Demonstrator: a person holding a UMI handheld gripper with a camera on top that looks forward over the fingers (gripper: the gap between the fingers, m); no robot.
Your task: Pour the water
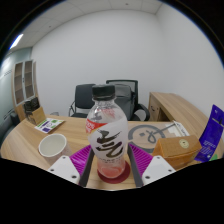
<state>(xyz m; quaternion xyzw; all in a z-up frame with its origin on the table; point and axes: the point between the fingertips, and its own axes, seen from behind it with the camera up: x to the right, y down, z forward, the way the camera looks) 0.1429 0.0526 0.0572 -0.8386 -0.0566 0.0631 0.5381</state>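
A pale wooden tabletop point(25, 140) fills the near part of the room, with a black office chair point(84, 98) and a grey one point(124, 93) at its far side and a wooden desk point(180, 108) to the right. The clear bottle point(107, 135) is the largest thing on the tabletop: it stands upright with its white cap on, a white label with dark lettering around its middle, and reddish liquid in its base. It sits between the two fingers of the hand-held gripper point(109, 168), whose pink pads point(83, 166) press against its lower sides, so the fingers are clamped on it. A white paper cup point(52, 149) stands to the left of the bottle, near the left finger. A tan cup point(177, 152) stands to the right, with a purple packet point(212, 135) beyond it.
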